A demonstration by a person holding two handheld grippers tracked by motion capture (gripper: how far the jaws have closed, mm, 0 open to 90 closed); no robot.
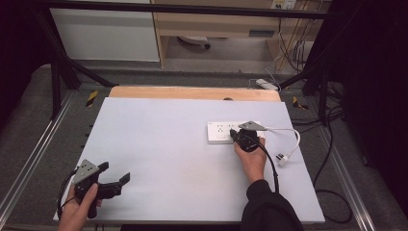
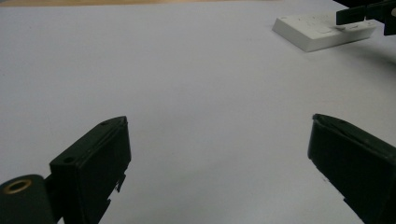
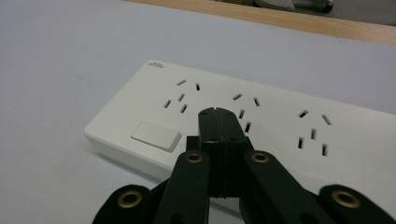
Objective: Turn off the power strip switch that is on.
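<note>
Right gripper (image 3: 218, 116) jaws pressed together over white power strip (image 3: 280, 116), possibly touching it, left gripper (image 2: 219, 154) spread wide.

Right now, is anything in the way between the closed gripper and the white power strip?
No. The right gripper, jaws shut, hangs right over the power strip near its switch, with nothing visible between them. Whether the tips touch it I cannot tell.

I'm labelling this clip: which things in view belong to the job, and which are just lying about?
In the job:
- power strip
- its rocker switch
- right tool, shut, tips over the strip

Lying about:
- left tool, open, over bare table
- strip's cable and plug
</note>
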